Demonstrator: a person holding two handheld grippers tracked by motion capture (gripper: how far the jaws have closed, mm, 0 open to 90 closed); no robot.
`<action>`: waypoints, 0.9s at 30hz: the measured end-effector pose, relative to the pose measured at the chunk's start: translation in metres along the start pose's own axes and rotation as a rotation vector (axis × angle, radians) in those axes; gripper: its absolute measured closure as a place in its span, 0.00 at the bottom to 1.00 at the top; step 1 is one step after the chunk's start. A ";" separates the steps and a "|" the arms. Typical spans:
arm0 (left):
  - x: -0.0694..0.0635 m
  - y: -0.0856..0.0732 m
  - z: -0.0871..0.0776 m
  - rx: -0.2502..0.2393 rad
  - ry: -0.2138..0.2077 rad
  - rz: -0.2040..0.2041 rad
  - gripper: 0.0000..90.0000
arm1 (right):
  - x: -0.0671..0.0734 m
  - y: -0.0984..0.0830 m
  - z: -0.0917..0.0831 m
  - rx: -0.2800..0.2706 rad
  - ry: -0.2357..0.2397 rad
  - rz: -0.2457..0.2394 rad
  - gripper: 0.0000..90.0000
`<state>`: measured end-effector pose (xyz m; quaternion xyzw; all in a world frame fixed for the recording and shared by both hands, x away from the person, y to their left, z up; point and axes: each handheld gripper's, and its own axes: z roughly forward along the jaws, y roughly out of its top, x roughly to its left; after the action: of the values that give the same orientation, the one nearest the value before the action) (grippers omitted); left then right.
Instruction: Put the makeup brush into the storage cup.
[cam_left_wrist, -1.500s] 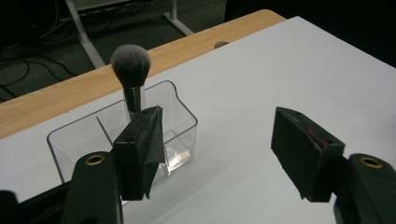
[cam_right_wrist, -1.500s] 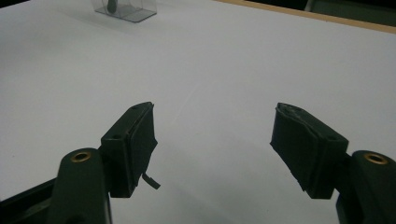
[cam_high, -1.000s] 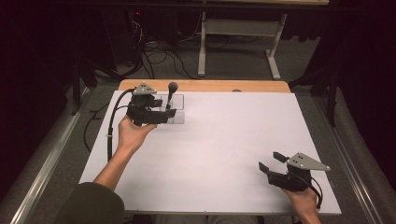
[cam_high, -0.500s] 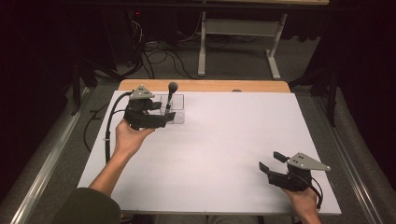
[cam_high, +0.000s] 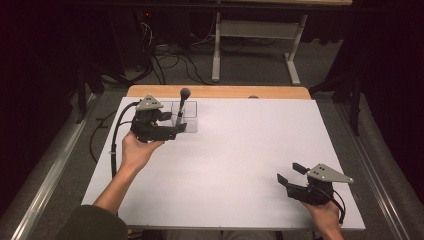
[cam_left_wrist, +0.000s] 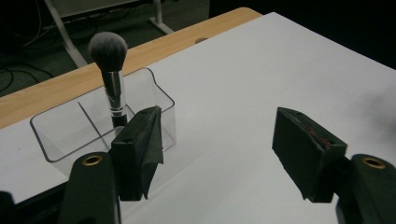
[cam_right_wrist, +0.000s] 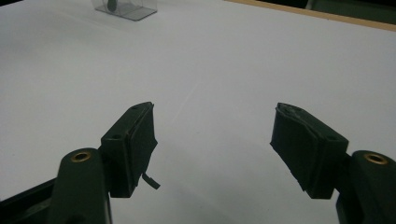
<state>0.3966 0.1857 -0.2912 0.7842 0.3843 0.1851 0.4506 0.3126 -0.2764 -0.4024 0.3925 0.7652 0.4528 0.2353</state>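
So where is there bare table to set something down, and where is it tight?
Free: the wide white sheet between the left gripper and the right gripper, plus the far right corner. Crowded: the far left, where the clear organizer with the makeup brush standing in it sits right beside the open left gripper.

Clear organizer (cam_high: 186, 117) on white table (cam_high: 240, 165)
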 end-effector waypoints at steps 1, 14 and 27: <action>0.000 0.000 0.000 0.000 0.000 -0.001 0.37 | 0.000 0.000 0.000 0.000 0.002 0.002 0.36; 0.001 -0.009 -0.004 -0.005 0.002 -0.012 0.37 | 0.000 0.000 0.000 -0.001 0.000 -0.001 0.36; -0.002 -0.016 -0.011 -0.018 -0.005 -0.007 0.37 | 0.001 0.000 0.000 -0.003 0.001 -0.004 0.36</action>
<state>0.3814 0.1954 -0.2987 0.7794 0.3842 0.1851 0.4590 0.3125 -0.2759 -0.4021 0.3905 0.7654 0.4536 0.2364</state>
